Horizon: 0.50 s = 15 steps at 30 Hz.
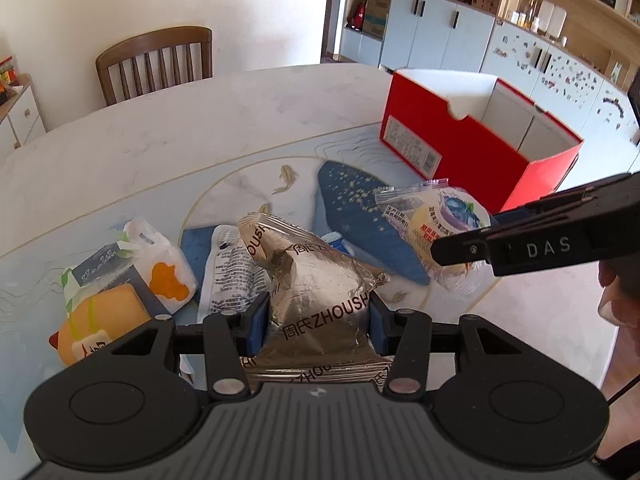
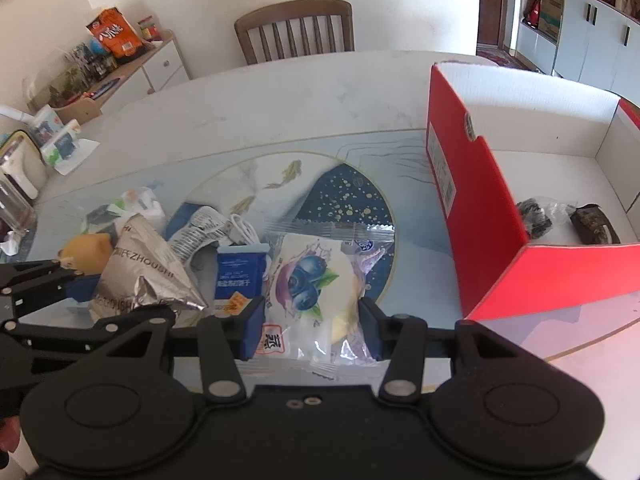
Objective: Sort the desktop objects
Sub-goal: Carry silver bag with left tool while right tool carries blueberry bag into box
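My left gripper [image 1: 316, 316] is shut on a silver ZHOUSHI foil packet [image 1: 316, 280], which also shows in the right wrist view [image 2: 140, 276]. My right gripper [image 2: 312, 324] is shut on a clear-wrapped blueberry pastry [image 2: 316, 280]; in the left wrist view the pastry [image 1: 440, 216] hangs at that gripper's tip. A red cardboard box [image 1: 472, 148] with a white inside stands to the right and also shows in the right wrist view [image 2: 480, 216]. It holds two dark wrapped snacks [image 2: 560, 216].
On the patterned mat [image 2: 352, 192] lie a blue biscuit packet [image 2: 236, 276], a white cable [image 2: 240, 228], a yellow toy [image 1: 100, 320], a white bag [image 1: 160, 264] and a grey-printed pouch [image 1: 228, 268]. A wooden chair [image 2: 296, 28] stands behind the table. A cluttered sideboard [image 2: 104, 76] is far left.
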Each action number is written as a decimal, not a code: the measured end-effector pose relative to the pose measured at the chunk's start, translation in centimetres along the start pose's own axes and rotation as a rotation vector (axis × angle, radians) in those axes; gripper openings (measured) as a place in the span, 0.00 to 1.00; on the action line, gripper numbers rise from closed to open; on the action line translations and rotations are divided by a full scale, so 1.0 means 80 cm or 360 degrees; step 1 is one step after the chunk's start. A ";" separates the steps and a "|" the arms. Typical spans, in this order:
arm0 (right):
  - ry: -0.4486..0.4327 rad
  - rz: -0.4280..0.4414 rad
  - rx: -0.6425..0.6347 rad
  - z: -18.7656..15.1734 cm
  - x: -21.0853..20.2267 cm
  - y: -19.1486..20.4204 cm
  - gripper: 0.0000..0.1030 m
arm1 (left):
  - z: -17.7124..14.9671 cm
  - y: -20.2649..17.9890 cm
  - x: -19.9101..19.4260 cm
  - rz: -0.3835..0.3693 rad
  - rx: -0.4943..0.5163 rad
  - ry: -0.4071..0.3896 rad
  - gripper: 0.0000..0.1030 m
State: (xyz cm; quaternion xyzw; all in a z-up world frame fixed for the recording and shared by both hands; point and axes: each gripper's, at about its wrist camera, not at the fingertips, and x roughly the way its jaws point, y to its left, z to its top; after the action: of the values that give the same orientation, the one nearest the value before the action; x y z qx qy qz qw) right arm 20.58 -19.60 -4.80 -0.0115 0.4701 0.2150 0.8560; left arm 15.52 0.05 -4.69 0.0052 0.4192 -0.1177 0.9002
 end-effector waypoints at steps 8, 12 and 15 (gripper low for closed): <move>-0.0065 0.0045 0.0001 0.009 -0.043 -0.010 0.47 | 0.016 -0.013 -0.026 -0.0055 -0.0015 -0.0035 0.46; -0.0097 0.0055 0.0016 0.018 -0.064 -0.022 0.47 | 0.026 -0.020 -0.034 -0.0073 -0.0006 -0.0045 0.46; -0.0115 0.0066 0.0030 0.024 -0.077 -0.034 0.47 | 0.036 -0.028 -0.038 -0.0090 0.0001 -0.0048 0.46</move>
State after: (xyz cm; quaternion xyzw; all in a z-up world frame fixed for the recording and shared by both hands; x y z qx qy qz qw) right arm 20.23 -23.82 0.76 0.0140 0.4411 0.2285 0.8678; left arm 15.29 -1.78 -0.33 -0.0082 0.4054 -0.1433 0.9028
